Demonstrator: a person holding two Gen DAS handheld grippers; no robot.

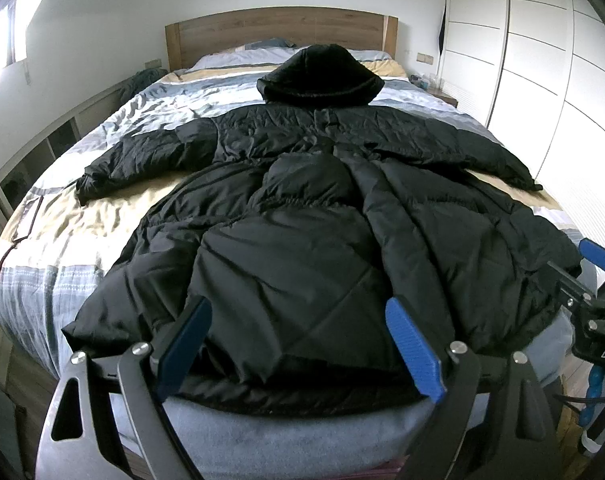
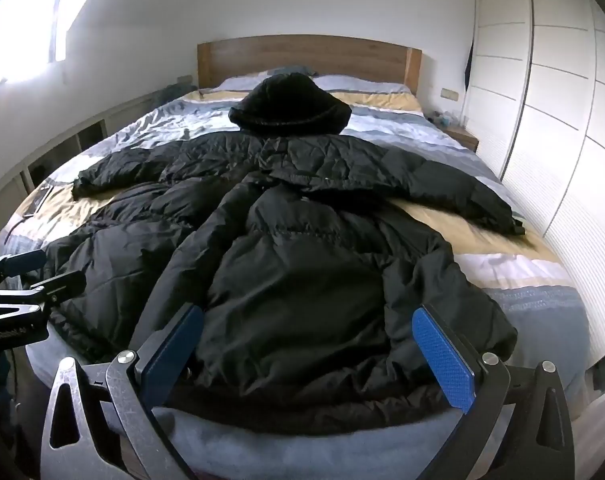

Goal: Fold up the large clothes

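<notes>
A large black puffer coat (image 1: 302,216) lies spread on the bed, hood (image 1: 322,76) toward the headboard, both sleeves stretched out sideways, hem at the near edge. It also shows in the right wrist view (image 2: 294,264). My left gripper (image 1: 298,340) is open, its blue pads just above the coat's hem at the left part. My right gripper (image 2: 306,344) is open above the hem at the right part. Neither holds cloth. The right gripper shows at the left view's right edge (image 1: 594,280); the left gripper shows at the right view's left edge (image 2: 34,276).
The bed (image 1: 82,216) has a striped blue, white and yellow cover and a wooden headboard (image 1: 278,28). White wardrobe doors (image 1: 542,80) stand along the right. A low shelf unit (image 1: 42,148) runs along the left wall. A small nightstand (image 2: 462,136) sits at the far right.
</notes>
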